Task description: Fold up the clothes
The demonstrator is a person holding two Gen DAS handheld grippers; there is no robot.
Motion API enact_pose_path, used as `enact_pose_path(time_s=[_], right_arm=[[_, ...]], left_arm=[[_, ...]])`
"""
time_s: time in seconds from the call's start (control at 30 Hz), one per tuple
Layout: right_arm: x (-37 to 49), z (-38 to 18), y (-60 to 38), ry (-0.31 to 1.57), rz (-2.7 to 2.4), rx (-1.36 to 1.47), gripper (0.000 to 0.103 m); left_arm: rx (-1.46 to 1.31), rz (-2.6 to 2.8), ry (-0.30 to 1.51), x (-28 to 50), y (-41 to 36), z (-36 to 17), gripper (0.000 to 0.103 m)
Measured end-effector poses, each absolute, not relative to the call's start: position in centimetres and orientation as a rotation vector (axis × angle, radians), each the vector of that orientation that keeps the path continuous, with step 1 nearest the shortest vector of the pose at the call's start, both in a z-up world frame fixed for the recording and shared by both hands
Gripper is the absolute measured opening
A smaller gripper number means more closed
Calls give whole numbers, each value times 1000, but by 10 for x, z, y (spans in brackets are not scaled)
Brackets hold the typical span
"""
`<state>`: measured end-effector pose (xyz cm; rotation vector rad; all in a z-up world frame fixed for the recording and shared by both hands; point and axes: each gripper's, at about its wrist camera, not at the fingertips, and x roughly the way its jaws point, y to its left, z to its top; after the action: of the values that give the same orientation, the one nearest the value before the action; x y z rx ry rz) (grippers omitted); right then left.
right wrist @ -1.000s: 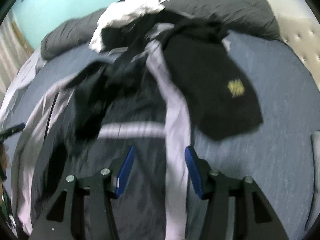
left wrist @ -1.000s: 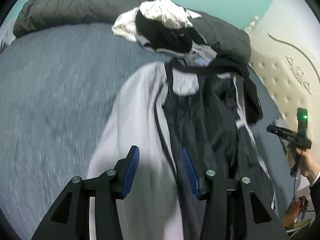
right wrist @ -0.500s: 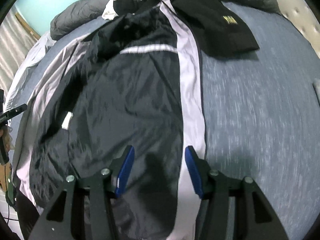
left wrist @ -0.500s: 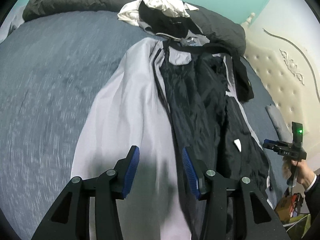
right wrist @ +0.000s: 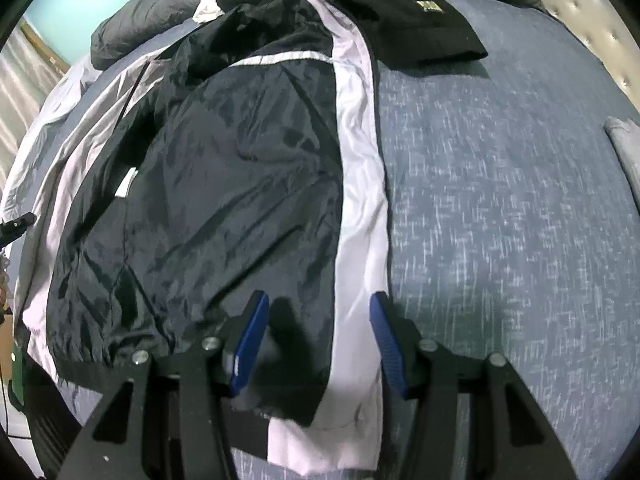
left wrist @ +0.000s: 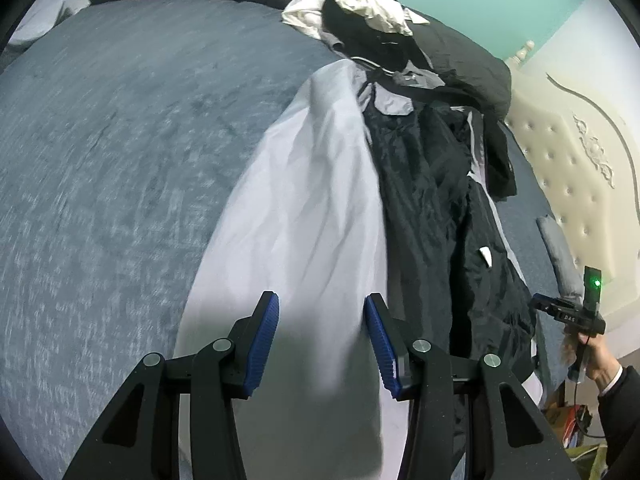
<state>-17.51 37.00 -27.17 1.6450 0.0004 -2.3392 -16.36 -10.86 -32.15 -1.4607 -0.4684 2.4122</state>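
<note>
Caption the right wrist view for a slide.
Open right gripper above the hem of a black-and-white jacket spread on a blue bed.

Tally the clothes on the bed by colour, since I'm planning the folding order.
Black and pale grey jacket: 1
Black garment with a yellow logo: 1
White garments in the heap by the pillows: at least 1; the heap hides more
Total: at least 3

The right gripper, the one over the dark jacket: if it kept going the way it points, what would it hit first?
Most likely the jacket itself: the right gripper stands open over its hem, where the dark lining meets the pale strip. How near it is remains unclear.
</note>
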Motion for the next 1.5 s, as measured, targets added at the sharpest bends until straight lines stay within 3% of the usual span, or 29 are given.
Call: enact_pose_path(time_s=[0.37, 0.63, 0.67, 0.73, 0.83, 1.17, 1.27, 1.33, 1.4, 1.5], right_arm=[[-158, -268, 364, 18, -2334, 1636, 53], [-154, -266, 365, 12, -2351, 1633, 53], [-154, -265, 364, 13, -2351, 1629, 53], [-152, -264, 362, 21, -2348, 1623, 53], [-150, -263, 360, 30, -2348, 1623, 53], [-150, -262, 359, 19, -2356, 1624, 53], [-151, -264, 358, 10, -2359, 1628, 53], [-150, -263, 355, 20, -2360, 1624, 53], [-150, -262, 354, 30, -2359, 1618, 53], [-151, -261, 353, 32, -2358, 1613, 53]], left_arm=[[-1480, 2390, -500, -128, -122, -328, 49], [-1490, 2332, -411, -109, -103, -330, 47], [-1494, 2324, -386, -109, -100, -332, 43], [-1507, 2311, -345, -109, -95, -336, 12], [-1493, 2312, -337, -111, -98, -337, 3], [-1452, 2353, -337, -113, -102, -315, 3], [-1471, 2337, -347, -117, -97, -317, 9], [-1474, 2332, -371, -120, -94, -318, 42], [-1464, 2337, -393, -121, -91, -318, 58], [-1513, 2341, -321, -121, -85, -326, 60]])
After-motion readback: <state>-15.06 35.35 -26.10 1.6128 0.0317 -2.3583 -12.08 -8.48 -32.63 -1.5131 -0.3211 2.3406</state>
